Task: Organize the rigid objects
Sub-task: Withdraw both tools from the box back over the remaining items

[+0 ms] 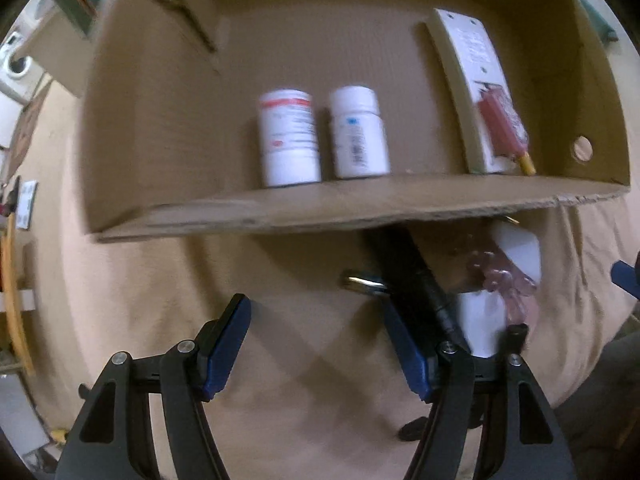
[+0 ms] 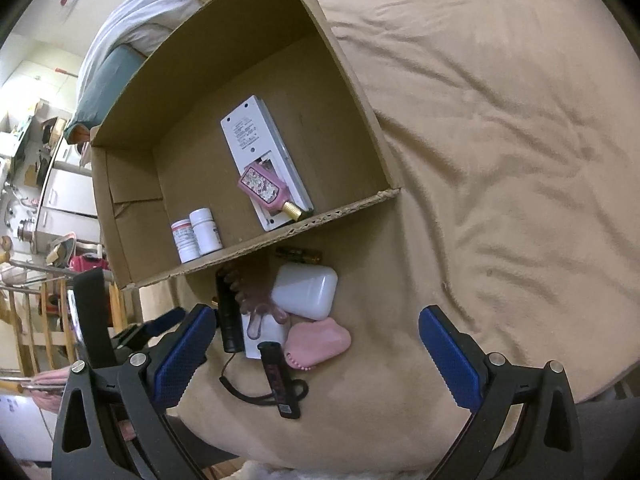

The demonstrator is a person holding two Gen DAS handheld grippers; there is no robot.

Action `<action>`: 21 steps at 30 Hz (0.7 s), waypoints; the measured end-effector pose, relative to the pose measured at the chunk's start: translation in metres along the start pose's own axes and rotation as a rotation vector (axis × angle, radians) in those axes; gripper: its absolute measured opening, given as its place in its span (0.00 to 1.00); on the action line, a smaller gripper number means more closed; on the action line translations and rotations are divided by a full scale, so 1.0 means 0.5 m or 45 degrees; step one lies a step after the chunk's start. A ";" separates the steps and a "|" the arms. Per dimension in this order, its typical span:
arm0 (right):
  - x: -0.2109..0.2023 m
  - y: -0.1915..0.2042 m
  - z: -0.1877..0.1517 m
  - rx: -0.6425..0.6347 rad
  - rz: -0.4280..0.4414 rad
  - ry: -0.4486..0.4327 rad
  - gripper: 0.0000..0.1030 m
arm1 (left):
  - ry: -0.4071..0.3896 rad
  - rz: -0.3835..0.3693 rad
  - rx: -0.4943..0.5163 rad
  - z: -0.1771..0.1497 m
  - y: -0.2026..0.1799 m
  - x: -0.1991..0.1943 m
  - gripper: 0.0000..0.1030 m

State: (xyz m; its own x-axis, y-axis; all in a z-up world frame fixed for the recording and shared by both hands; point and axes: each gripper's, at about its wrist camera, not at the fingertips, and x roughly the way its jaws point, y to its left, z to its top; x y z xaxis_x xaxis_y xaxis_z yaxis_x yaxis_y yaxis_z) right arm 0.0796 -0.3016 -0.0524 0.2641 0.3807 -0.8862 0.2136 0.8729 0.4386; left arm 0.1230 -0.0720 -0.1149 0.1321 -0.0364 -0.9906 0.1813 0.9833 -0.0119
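Note:
An open cardboard box lies on a beige bed cover. Inside stand two white pill bottles, plus a white remote-like slab with a pink perfume bottle on it. In front of the box lie a white case, a pink comb, a clear pink hair claw, a black flashlight and a black stick. My left gripper is open and empty before the box. My right gripper is open and empty over the pile.
A gold battery lies against the box front. A metallic object lies near the flashlight. Rumpled beige bedding spreads to the right. Pillows and room furniture stand beyond the box at the left.

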 end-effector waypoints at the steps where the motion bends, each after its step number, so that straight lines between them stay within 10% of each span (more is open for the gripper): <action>1: 0.002 0.000 0.001 0.002 0.005 0.005 1.00 | -0.009 0.013 0.020 0.000 -0.007 0.000 0.63; 7: 0.008 0.009 0.000 -0.021 0.005 0.018 1.00 | 0.009 -0.118 0.021 0.024 -0.022 0.019 0.66; 21: 0.018 0.005 0.001 -0.021 -0.014 0.047 1.00 | -0.010 -0.101 0.036 0.040 -0.054 0.022 0.66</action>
State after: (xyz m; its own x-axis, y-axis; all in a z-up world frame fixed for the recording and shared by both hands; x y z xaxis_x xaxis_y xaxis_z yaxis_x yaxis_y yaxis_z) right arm 0.0829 -0.2961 -0.0592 0.2270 0.3820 -0.8959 0.2010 0.8817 0.4269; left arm 0.1388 -0.1027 -0.1226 0.1242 -0.1155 -0.9855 0.2193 0.9718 -0.0863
